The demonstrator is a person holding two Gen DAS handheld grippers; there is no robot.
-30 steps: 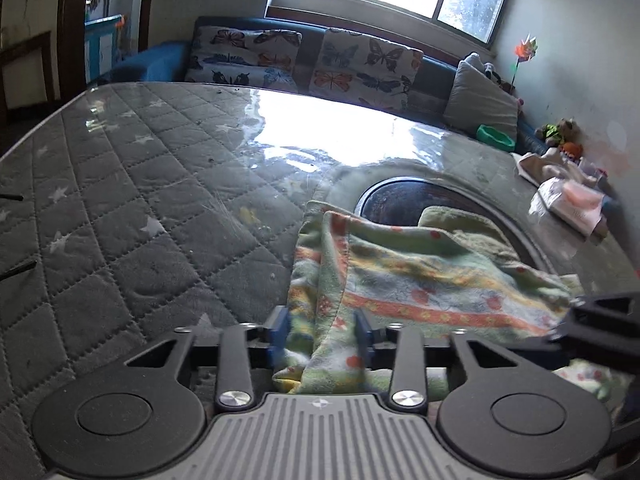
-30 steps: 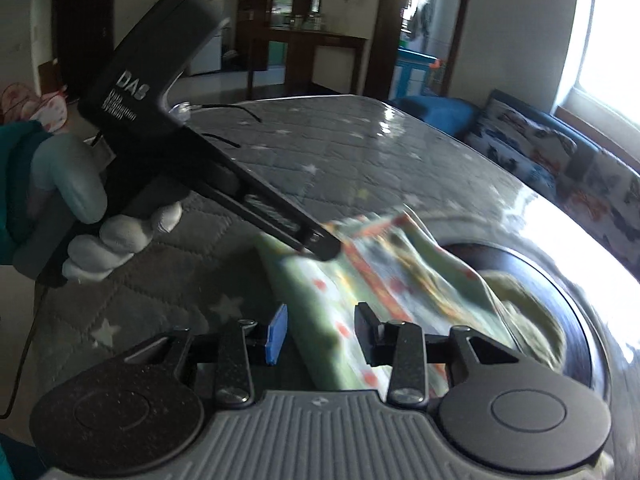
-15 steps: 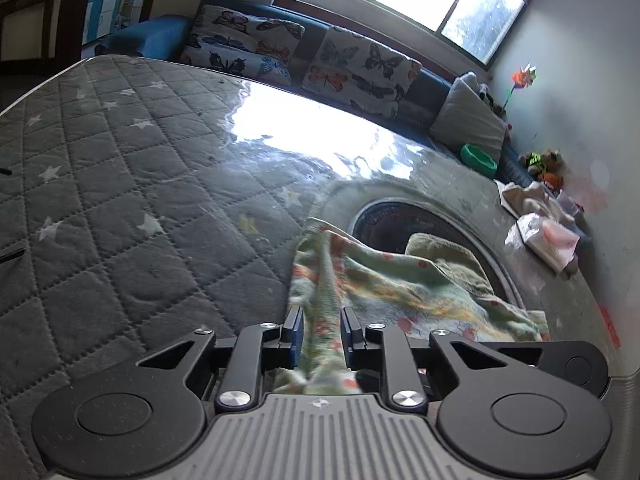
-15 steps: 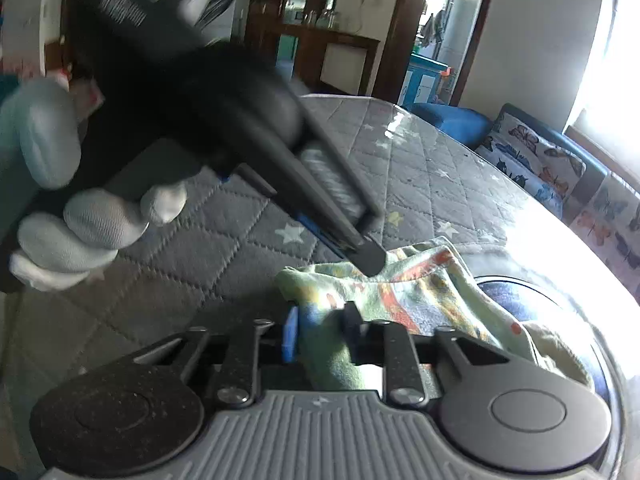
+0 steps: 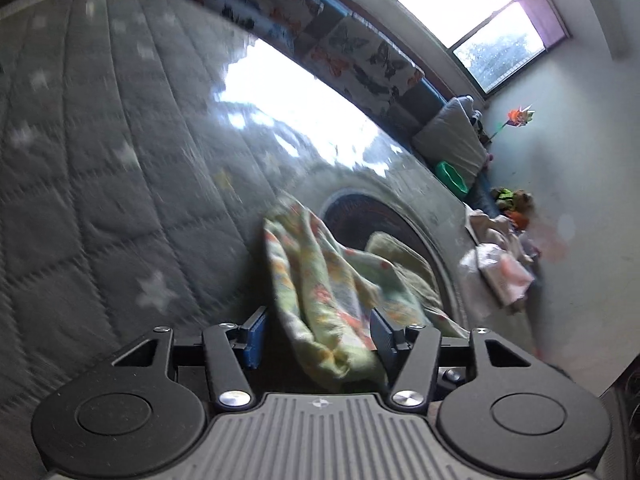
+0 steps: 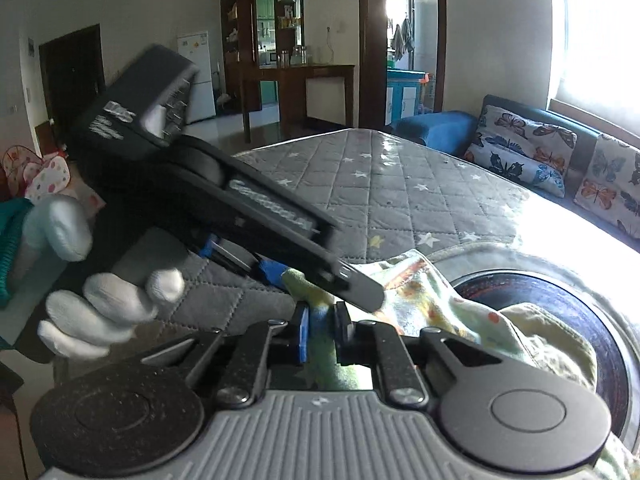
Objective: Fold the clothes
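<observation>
A pale green cloth (image 5: 320, 280) with orange and red flowers lies bunched on the quilted grey table cover (image 5: 100, 200), partly over a dark round disc (image 5: 360, 216). My left gripper (image 5: 318, 336) is open, its blue pads wide apart with a fold of cloth hanging loose between them. In the right wrist view my right gripper (image 6: 322, 336) is shut on the near edge of the cloth (image 6: 424, 292). The left gripper (image 6: 316, 280), held by a white-gloved hand (image 6: 104, 308), reaches in from the left just above that edge. The left wrist view is blurred.
A blue sofa with butterfly cushions (image 6: 520, 140) runs along the far side of the table cover (image 6: 380, 184). A green bowl (image 5: 452, 176) and a heap of pale things (image 5: 500, 264) sit at the right end. A wooden counter (image 6: 304, 80) stands behind.
My left gripper, shut on the cloth half a second ago, has opened and tilted. My right gripper closed on the cloth's edge and stays shut on it.
</observation>
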